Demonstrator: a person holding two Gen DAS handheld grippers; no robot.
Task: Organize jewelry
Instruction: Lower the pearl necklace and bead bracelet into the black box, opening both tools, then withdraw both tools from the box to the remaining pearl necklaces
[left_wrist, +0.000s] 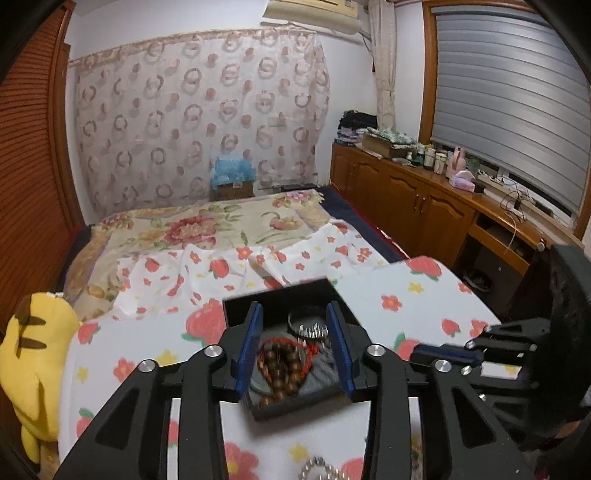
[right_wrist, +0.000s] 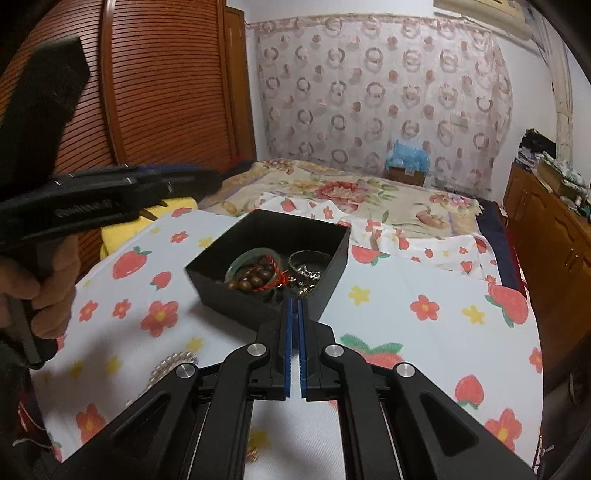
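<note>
I've got the left gripper (left_wrist: 295, 347) fingers wide over the black box (right_wrist: 269, 266) at frame centre, right gripper (right_wrist: 294, 301) fingers nearly closed and seemingly empty at its near rim, so I reckon I'm mid-loading and the silver bracelet (right_wrist: 173, 363), lower left on the surface, goes next.

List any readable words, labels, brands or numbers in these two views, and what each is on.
None can be read.
Left gripper: pale embossed lettering on its black body, too blurred to read.
Air conditioner: small label, too small to read.
Bottles on the cabinet: labels too small.
</note>
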